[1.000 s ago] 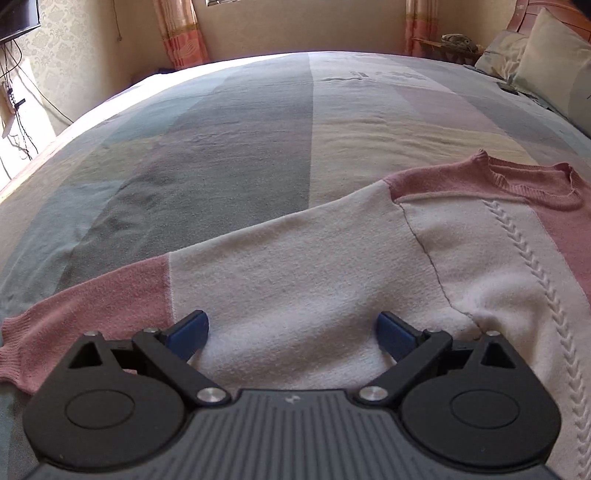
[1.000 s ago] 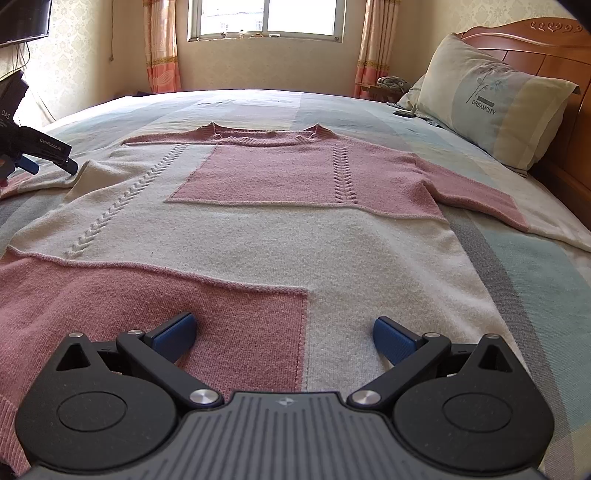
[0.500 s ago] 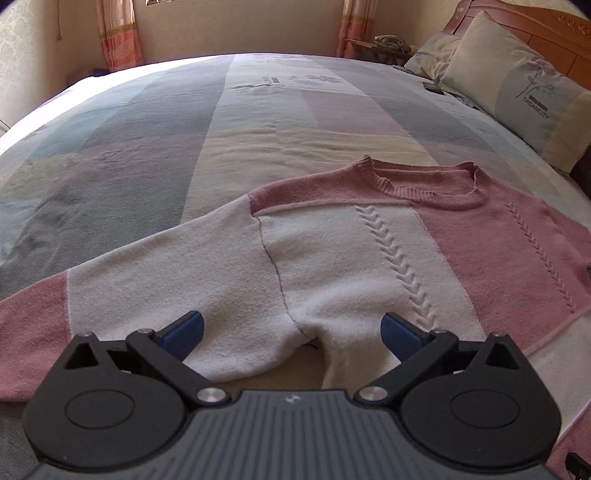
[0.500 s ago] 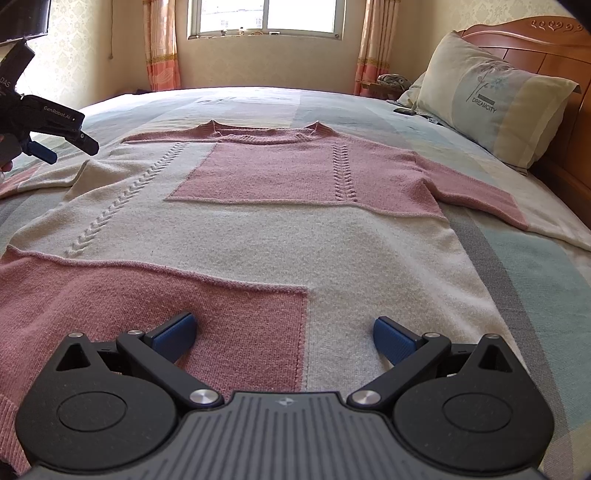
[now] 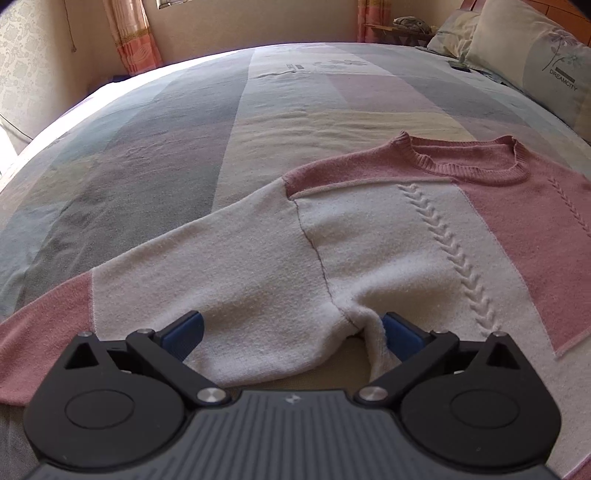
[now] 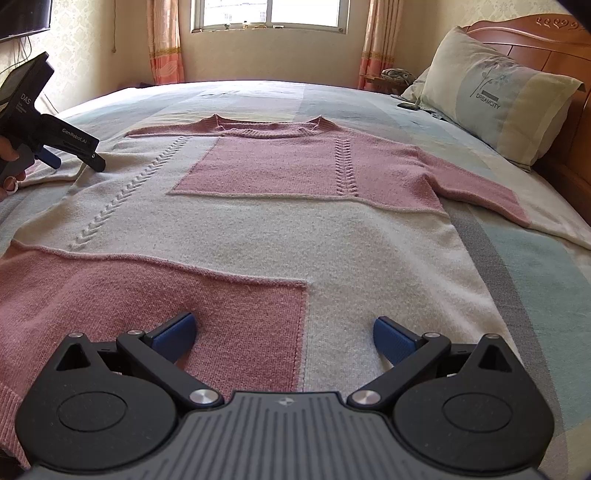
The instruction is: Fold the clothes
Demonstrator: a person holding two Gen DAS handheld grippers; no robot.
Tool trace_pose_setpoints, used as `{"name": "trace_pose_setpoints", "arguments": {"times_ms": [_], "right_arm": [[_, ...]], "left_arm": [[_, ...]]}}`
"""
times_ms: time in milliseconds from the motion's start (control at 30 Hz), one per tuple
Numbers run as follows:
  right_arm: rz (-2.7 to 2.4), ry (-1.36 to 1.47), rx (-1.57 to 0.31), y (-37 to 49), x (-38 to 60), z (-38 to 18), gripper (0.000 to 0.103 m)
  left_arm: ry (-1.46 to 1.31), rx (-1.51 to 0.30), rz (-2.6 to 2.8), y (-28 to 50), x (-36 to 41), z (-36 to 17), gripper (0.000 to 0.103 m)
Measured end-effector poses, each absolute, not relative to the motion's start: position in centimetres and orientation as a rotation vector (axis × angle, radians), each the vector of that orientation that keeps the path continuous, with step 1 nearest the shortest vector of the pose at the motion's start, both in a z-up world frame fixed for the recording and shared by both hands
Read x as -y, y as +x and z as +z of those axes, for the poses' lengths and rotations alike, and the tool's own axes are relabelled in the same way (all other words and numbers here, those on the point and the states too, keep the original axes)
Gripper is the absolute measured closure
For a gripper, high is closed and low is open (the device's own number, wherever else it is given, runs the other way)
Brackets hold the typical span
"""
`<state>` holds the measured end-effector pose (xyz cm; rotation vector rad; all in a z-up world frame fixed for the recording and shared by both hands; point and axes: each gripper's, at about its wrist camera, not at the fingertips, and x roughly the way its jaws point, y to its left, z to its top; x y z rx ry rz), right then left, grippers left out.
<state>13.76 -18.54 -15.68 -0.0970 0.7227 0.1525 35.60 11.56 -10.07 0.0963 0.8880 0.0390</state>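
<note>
Sweater (image 6: 295, 229) flat on bed (image 5: 147, 155), left gripper (image 5: 291, 332) jaws wide at armpit, right gripper (image 6: 284, 338) jaws wide over hem: next, pinch and fold sleeve inward.

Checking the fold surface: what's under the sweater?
The sweater lies flat on the patchwork bedspread, which shows bare around it and at the armpit gap. Anything beneath the knit itself is covered.

A striped bed (image 6: 535, 280) fills the room. Behind it a sunlit window (image 6: 269, 14) between pink curtains (image 6: 164, 40); a pillow (image 6: 495, 92) against its wooden headboard (image 6: 554, 33).
</note>
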Motion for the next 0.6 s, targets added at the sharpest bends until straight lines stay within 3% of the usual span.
{"name": "trace_pose_setpoints", "arguments": {"times_ms": [333,600], "right_arm": [[0.376,-0.173,-0.68,15.5,11.9,-10.4,0.0],[0.426,-0.284,-0.724,25.4,1.2,-11.2,0.0]], "left_arm": [[0.12,-0.869,-0.037,35.5,-13.1,-11.2,0.0],[0.077,-0.865,-0.094,35.8,-14.3,-11.3,0.0]]}}
